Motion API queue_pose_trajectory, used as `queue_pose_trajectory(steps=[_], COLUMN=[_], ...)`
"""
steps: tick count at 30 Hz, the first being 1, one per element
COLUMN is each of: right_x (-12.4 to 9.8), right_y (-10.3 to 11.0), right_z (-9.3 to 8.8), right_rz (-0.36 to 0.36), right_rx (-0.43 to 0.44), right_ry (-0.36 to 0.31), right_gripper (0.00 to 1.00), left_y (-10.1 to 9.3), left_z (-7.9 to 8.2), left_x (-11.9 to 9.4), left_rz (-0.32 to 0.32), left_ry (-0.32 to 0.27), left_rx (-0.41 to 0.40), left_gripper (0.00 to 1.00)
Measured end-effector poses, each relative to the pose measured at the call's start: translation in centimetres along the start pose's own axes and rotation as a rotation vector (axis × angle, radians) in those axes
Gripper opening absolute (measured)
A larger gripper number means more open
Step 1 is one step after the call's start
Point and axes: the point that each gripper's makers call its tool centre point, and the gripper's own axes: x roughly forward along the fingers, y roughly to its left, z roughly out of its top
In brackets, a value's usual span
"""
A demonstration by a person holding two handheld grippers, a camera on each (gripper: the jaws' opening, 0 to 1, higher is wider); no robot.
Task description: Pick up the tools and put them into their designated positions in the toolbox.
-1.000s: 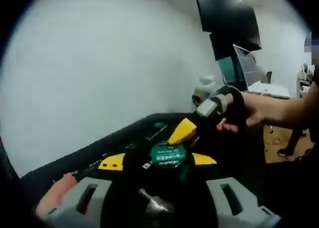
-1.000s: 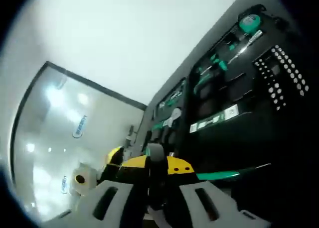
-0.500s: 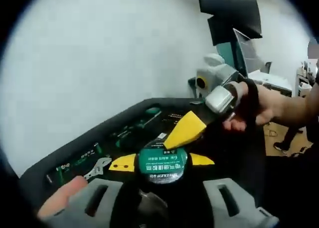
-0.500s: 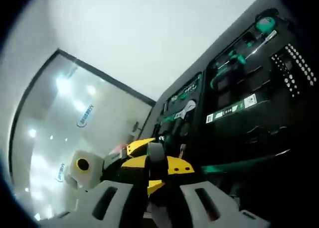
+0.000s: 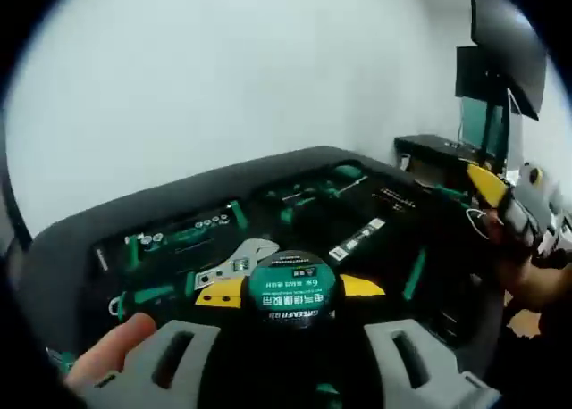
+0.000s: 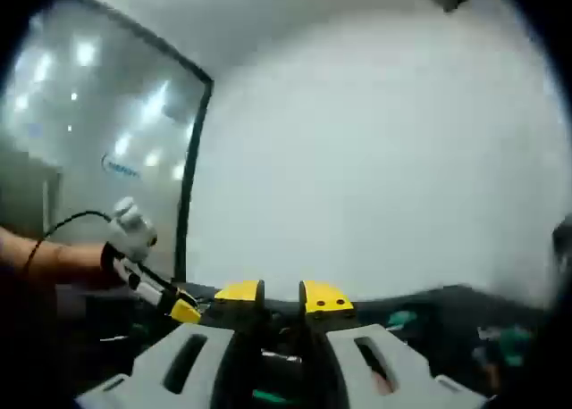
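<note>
My left gripper (image 5: 293, 291) is shut on a round black tape measure (image 5: 293, 288) with a green label, pinched between its yellow tips. Beyond it lies the open toolbox (image 5: 80, 248), black foam holding green-handled tools and a silver adjustable wrench (image 5: 234, 262). My right gripper (image 5: 490, 184) shows at the right edge in a person's hand, yellow tip pointing left over the box. In the right gripper view, the right gripper (image 6: 281, 295) has its yellow tips close together with a narrow dark gap and nothing seen in it. The left gripper (image 6: 183, 311) enters that view from the left.
A fingertip (image 5: 114, 346) rests by my left jaw. A white wall (image 5: 223, 79) rises behind the toolbox. A dark monitor (image 5: 505, 43) and desk stand at the far right. A glass partition (image 6: 89, 132) fills the left of the right gripper view.
The right gripper has pulled away from the tape measure to the far right. The left view now looks down over the toolbox. The right view has swung up toward the wall.
</note>
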Motion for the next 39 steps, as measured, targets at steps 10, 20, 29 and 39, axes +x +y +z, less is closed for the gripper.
queue_pose_trajectory(steps=[10,20,29,39], right_x=[-0.1,-0.2,-0.1,-0.1], right_y=[-0.4,-0.2,0.0,0.2], right_z=[-0.4,-0.6,-0.8,-1.1], right_rz=[0.014,0.021,0.025,0.027], right_rx=[0.069,0.056,0.044,0.011], right_ry=[0.013,0.023,0.031,0.043], right_gripper=[0.14,0.14,0.14,0.14], left_y=[-0.3,-0.6,3.1,1.0], left_z=[-2.0,-0.4,0.9,-1.6], left_x=[1.5,0.6,-0.2,0.6], left_rz=[0.015,-0.045,0.024,0.014], left_ry=[0.155,0.072,0.055,0.108], left_rx=[0.035,-0.02,-0.01,0.062], left_gripper=[0.31,0.36,0.14,0.06])
